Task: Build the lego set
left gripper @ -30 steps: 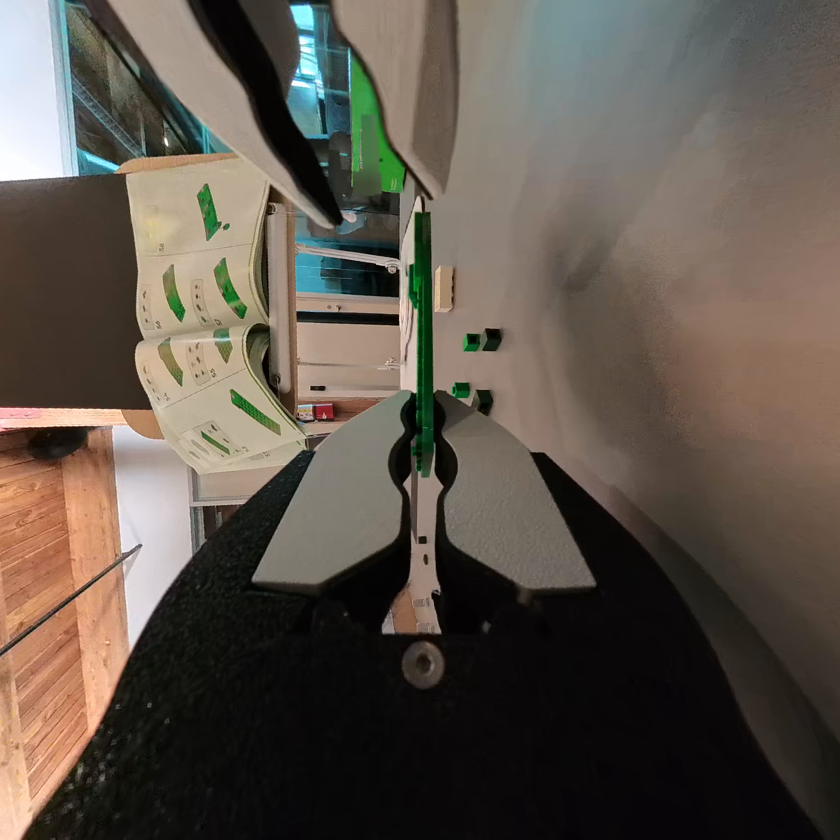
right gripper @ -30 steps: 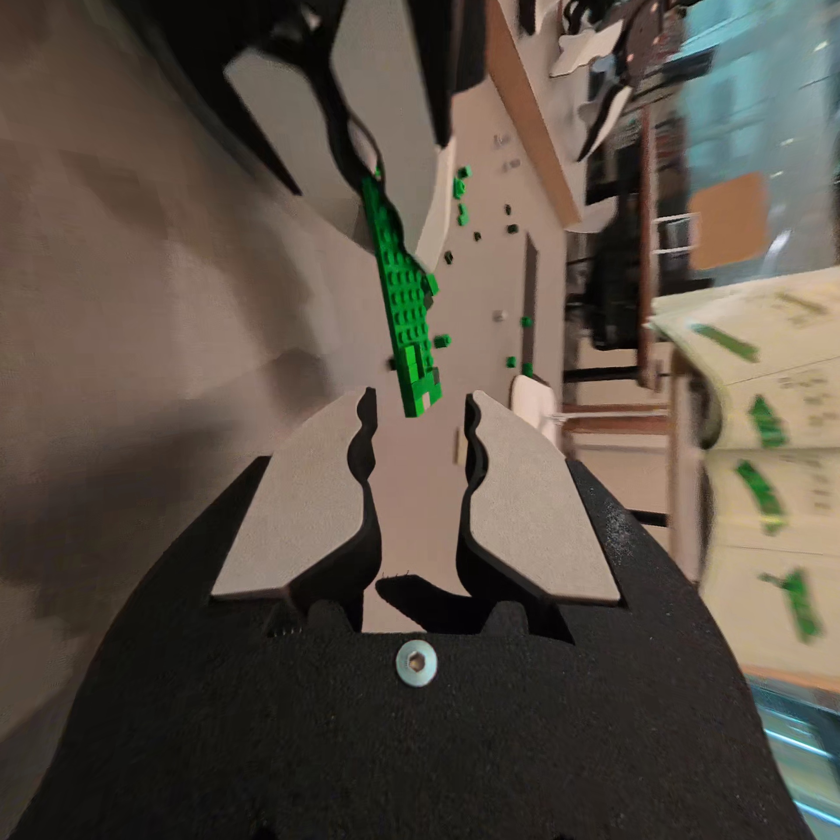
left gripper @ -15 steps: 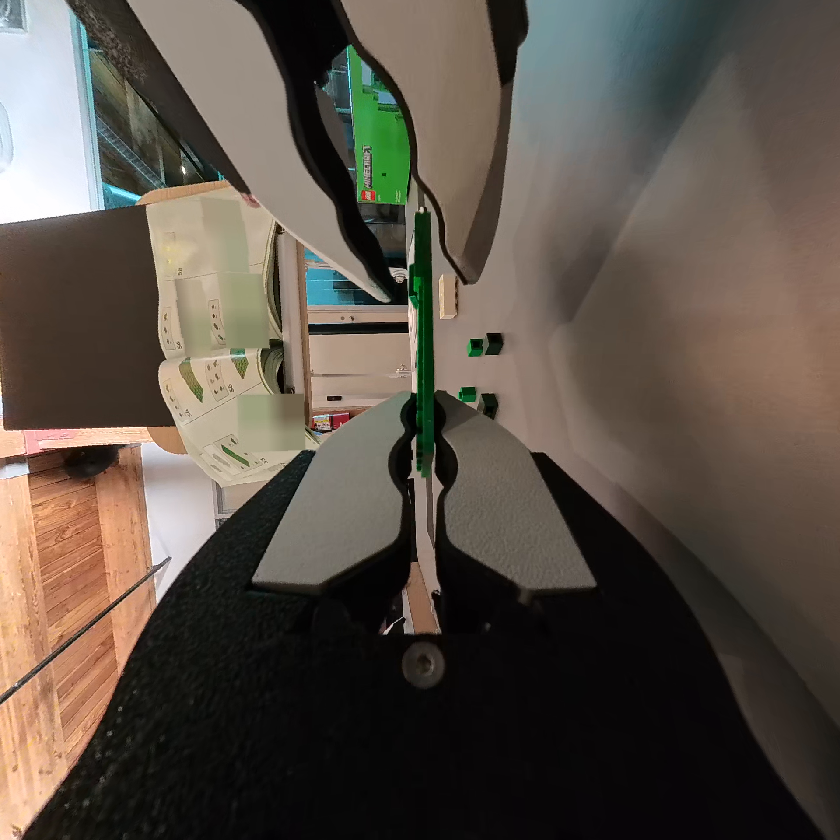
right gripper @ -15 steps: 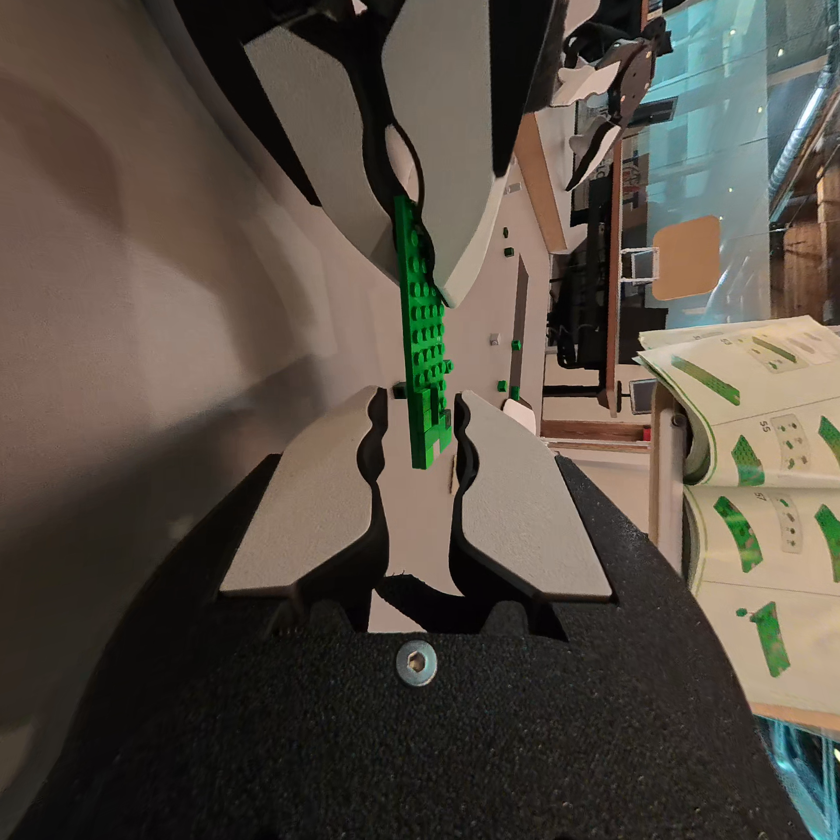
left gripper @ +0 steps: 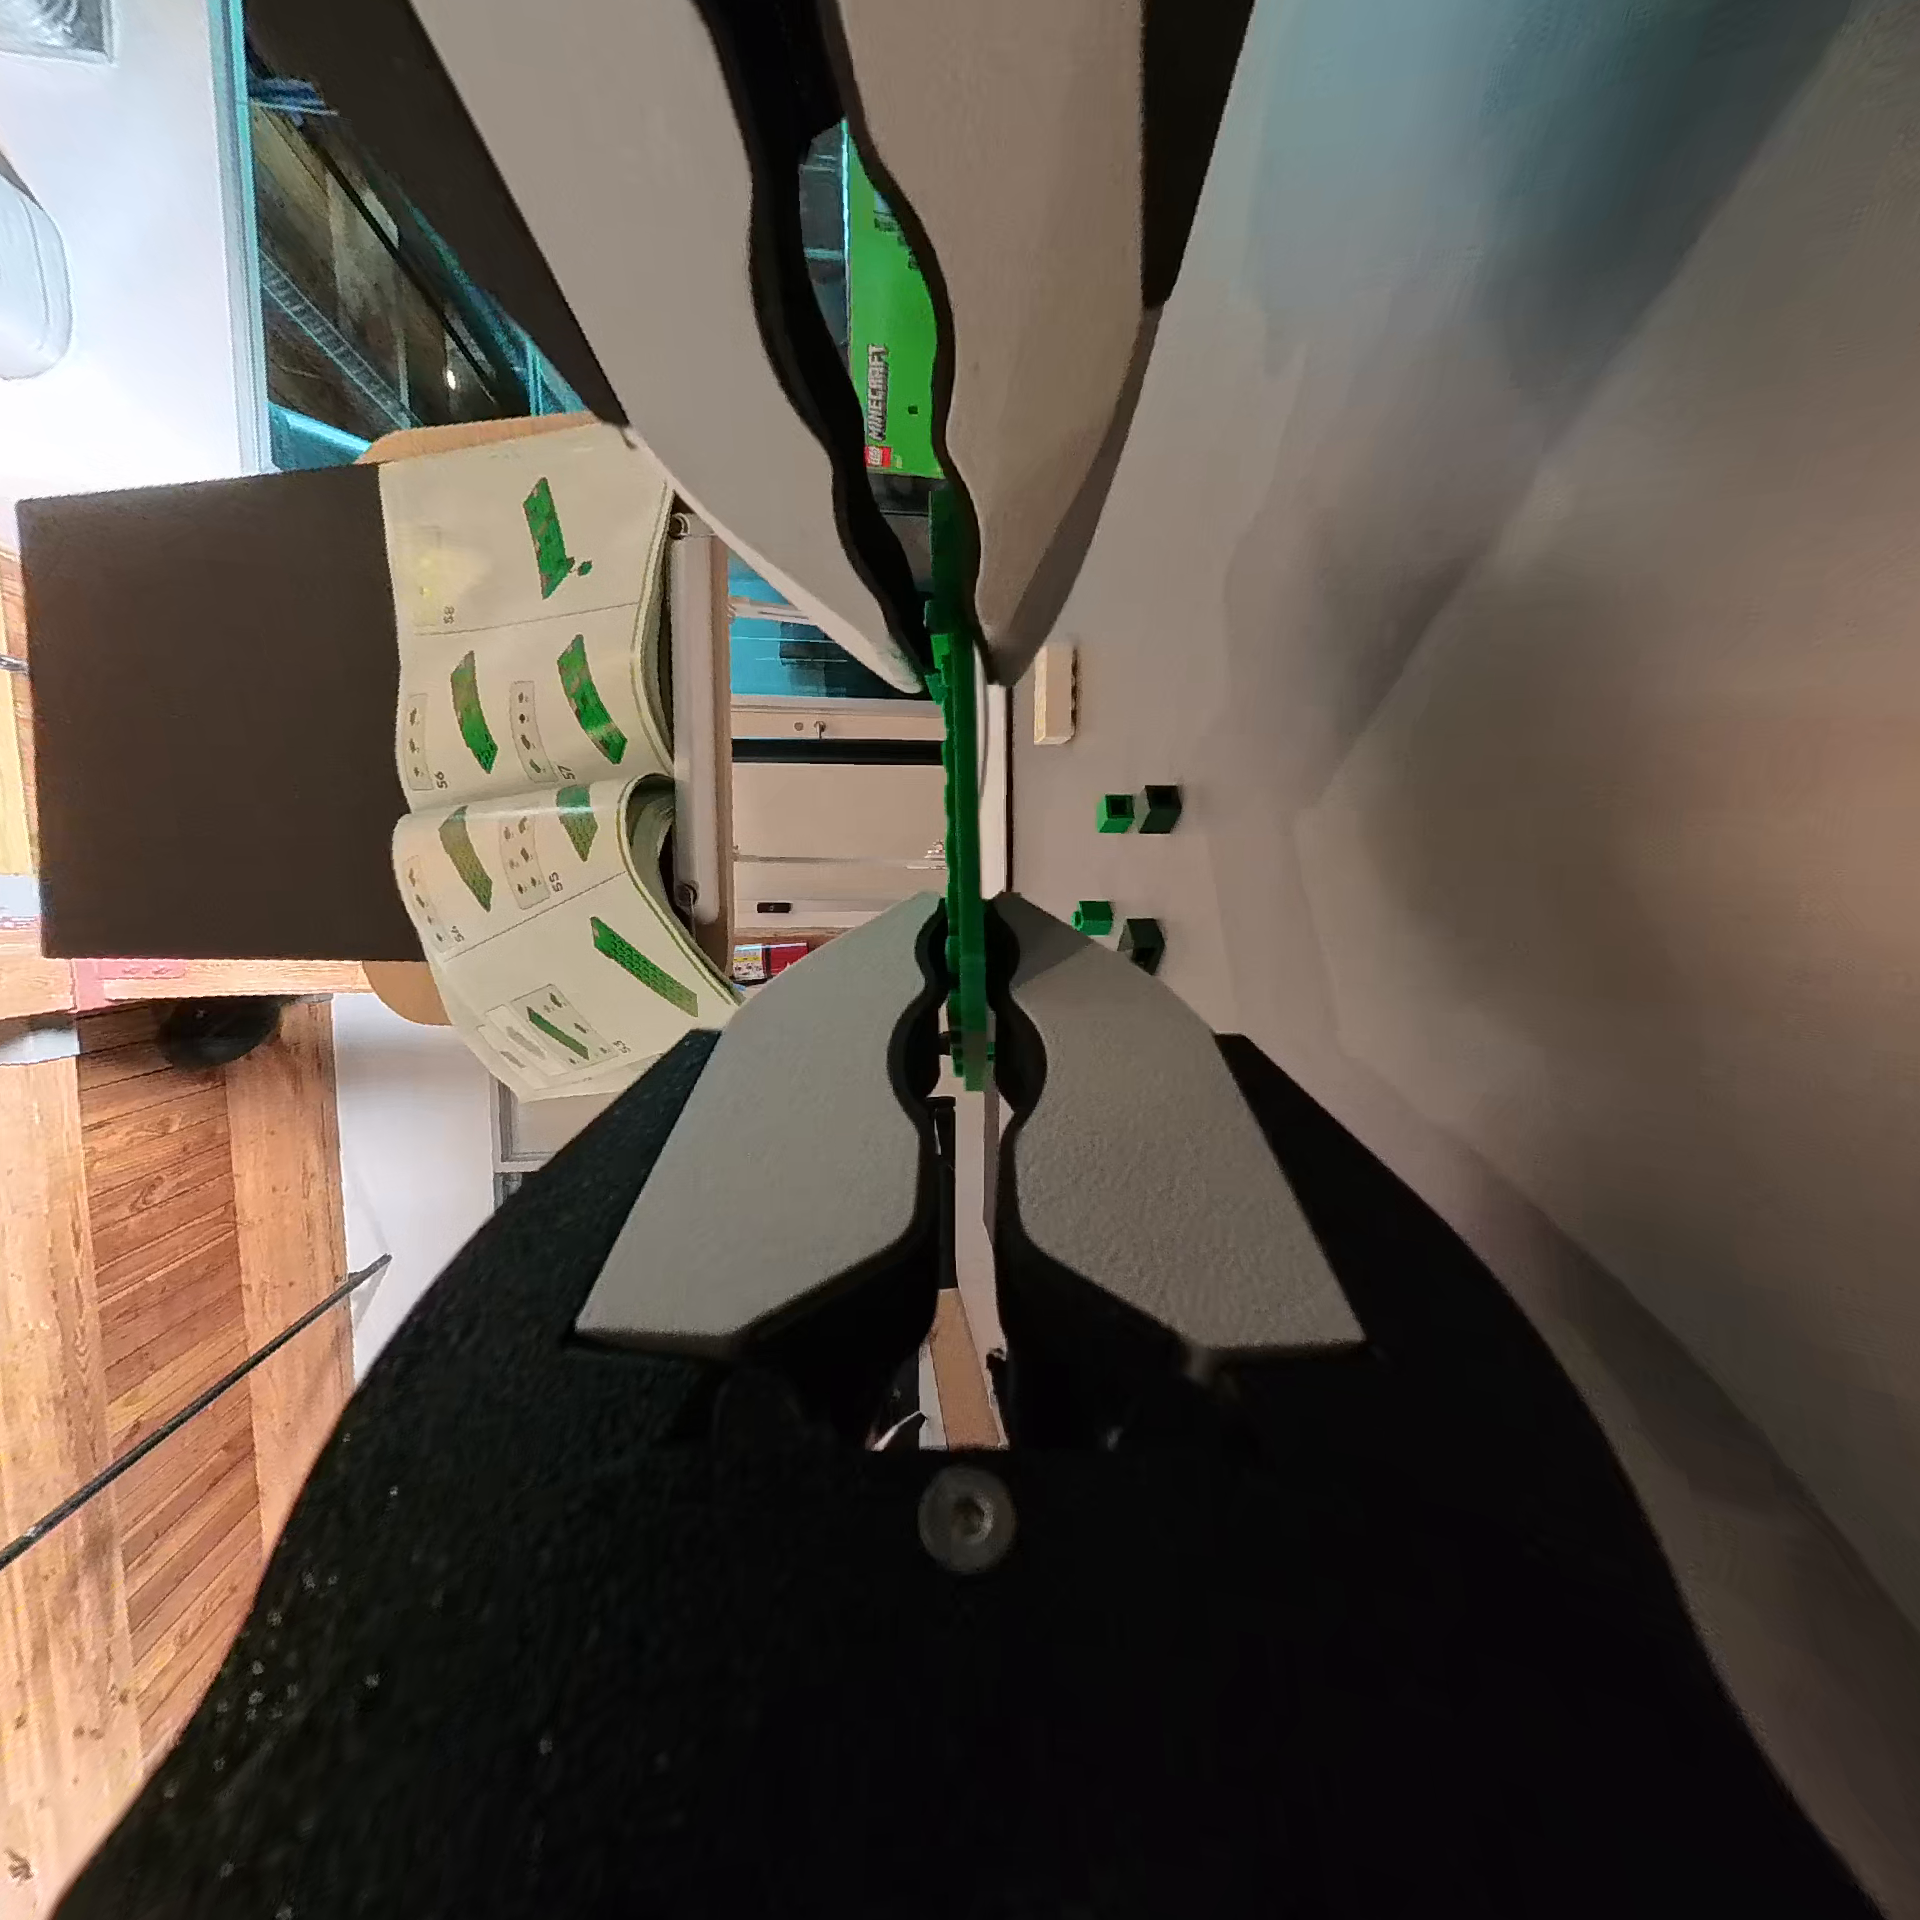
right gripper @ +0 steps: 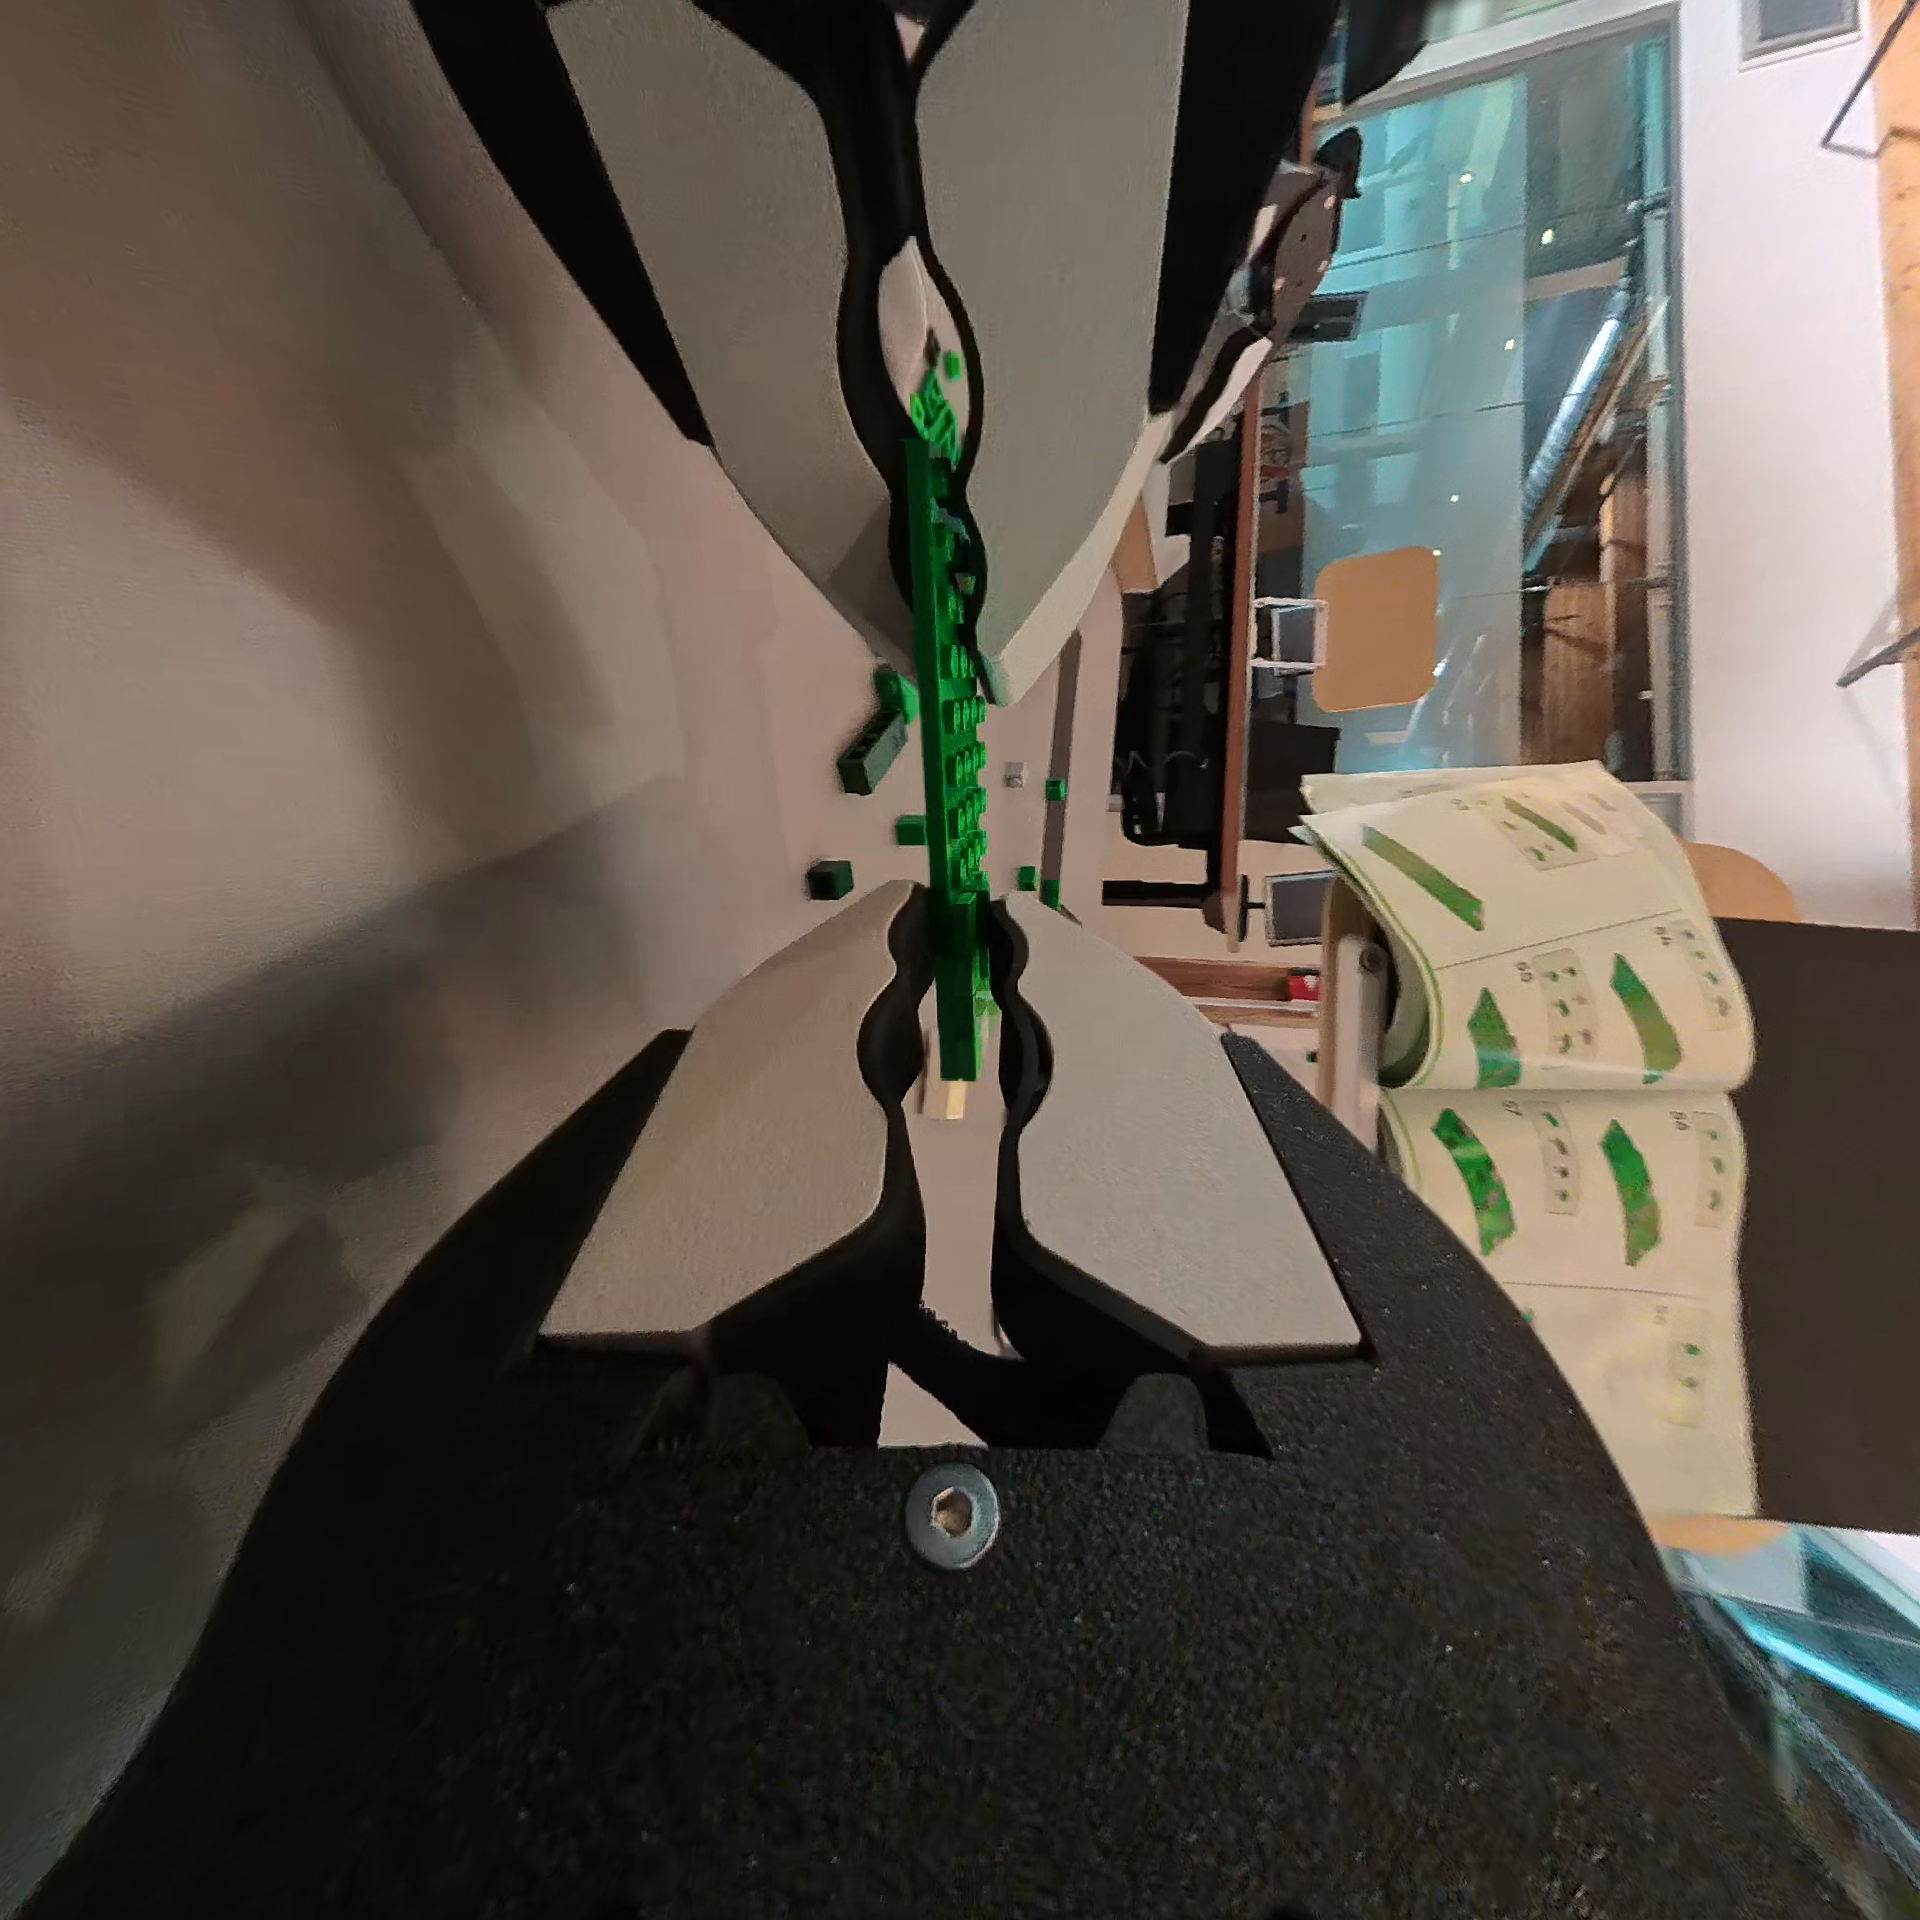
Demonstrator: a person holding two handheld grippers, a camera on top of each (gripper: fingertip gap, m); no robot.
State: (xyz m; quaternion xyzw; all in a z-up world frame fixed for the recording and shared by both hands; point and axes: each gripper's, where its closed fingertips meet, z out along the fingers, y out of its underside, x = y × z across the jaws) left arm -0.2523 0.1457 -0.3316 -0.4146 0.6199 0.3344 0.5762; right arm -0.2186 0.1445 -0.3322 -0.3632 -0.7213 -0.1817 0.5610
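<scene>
A long green Lego plate (left gripper: 961,810) with small green pieces on it is held edge-on above the white table (left gripper: 1507,727). My left gripper (left gripper: 966,914) is shut on one end of it. My right gripper (right gripper: 951,909) is closed onto the other end of the plate (right gripper: 948,727). Each gripper shows at the top of the other's view, facing it: the right one in the left wrist view (left gripper: 951,665), the left one in the right wrist view (right gripper: 935,665). The plate's ends are hidden between the fingers.
Loose green bricks (left gripper: 1138,810) (left gripper: 1117,930) and a cream brick (left gripper: 1055,691) lie on the table; more bricks show in the right wrist view (right gripper: 871,753) (right gripper: 828,878). An open instruction booklet (left gripper: 520,779) (right gripper: 1538,987) stands beside the table. A green set box (left gripper: 894,343) is farther off.
My right gripper has moved in onto the free end of the green plate and its fingers have closed on it. My left gripper has kept its hold on the plate.
</scene>
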